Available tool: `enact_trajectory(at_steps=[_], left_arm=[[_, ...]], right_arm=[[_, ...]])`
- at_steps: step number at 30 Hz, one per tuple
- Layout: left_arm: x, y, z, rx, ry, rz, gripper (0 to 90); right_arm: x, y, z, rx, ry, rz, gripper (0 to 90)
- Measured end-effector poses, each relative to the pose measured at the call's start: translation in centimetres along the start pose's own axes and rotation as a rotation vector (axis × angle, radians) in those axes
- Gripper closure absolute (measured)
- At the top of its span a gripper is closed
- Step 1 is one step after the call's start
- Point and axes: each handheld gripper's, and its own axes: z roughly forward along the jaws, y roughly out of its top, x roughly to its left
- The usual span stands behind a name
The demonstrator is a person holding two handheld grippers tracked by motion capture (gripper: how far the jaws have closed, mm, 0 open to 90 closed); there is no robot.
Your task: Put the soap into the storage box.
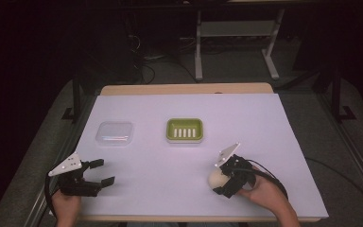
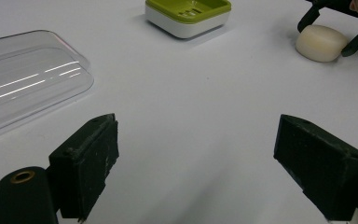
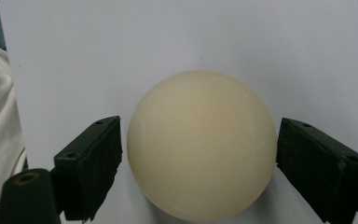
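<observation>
Cream soap point(image 3: 201, 144) sits between the right tool's point(image 3: 193, 158) spread jaws, apparently untouched, and may squirt out if pinched off-centre; the left tool point(image 2: 196, 154) gapes empty.

soap point(image 3: 201, 144): cream, rounded | flat on white sheet point(image 1: 170, 165) | near edge

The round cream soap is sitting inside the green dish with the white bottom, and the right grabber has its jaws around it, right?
Not quite. The round cream soap lies on the white table, apart from the green dish with the white bottom, as the high view shows. The right gripper does have its open jaws around it.
</observation>
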Motion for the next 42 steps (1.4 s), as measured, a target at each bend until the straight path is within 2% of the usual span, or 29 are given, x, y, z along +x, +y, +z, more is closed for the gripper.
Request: enact_trajectory(at_steps=[3,28,42], left_arm=[[0.01,-0.01,0.0,0.0,0.0,-0.001,13.2],[-0.03,0.02,0.03,-0.002,-0.001,-0.003,13.2],[-0.03,0.0,-0.01,0.001,0.001,-0.001,13.2]], right_arm=[[0.12,0.01,0.35,0.023,-0.005,-0.004,14.4],[0.19,0.1,0.73,0.037,-0.012,-0.006,20.6],[0.31,0.19,0.67,0.044,-0.015,-0.025,24.1]])
